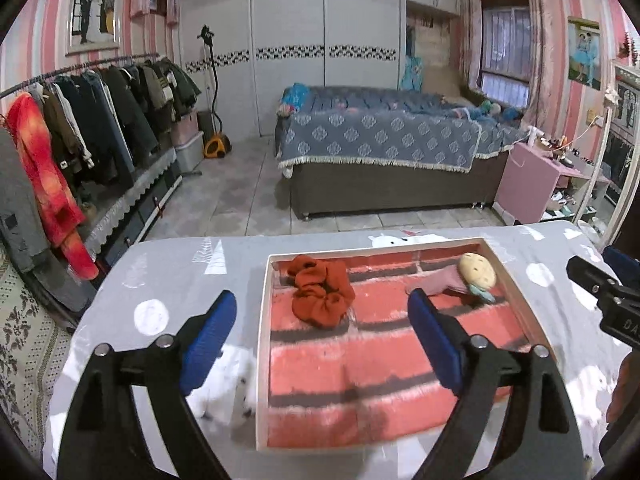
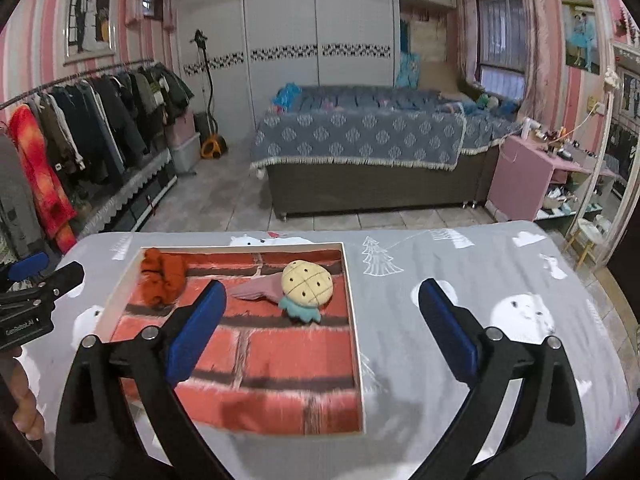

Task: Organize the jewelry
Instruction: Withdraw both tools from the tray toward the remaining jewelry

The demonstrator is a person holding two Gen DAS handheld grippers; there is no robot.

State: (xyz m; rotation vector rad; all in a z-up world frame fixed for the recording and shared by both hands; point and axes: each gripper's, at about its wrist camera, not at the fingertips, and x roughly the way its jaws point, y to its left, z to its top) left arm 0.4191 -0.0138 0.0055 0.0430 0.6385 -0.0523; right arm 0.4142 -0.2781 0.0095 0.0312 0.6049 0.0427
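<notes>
A shallow white-walled box [image 1: 262,320] with a red brick-pattern lining is seen on a grey printed tablecloth [image 2: 460,280]. Two things lie in its far half: a rust-orange scrunchie [image 1: 322,294] toward the far left corner, and well apart from it a hair accessory with a cream pineapple-shaped plush [image 2: 306,284] on a mauve strip, toward the far right. Neither is touched by a tool.

The left gripper [image 1: 324,344] is held above the near part of the box with its blue pads spread wide — nothing is between them and nothing is gripped. The right gripper [image 2: 320,328] is likewise spread wide and empty; one pad is seen over the box's lining, the other out over the tablecloth to the right. Beyond the table a bed [image 2: 360,140] and a clothes rail [image 1: 80,120] are visible.
</notes>
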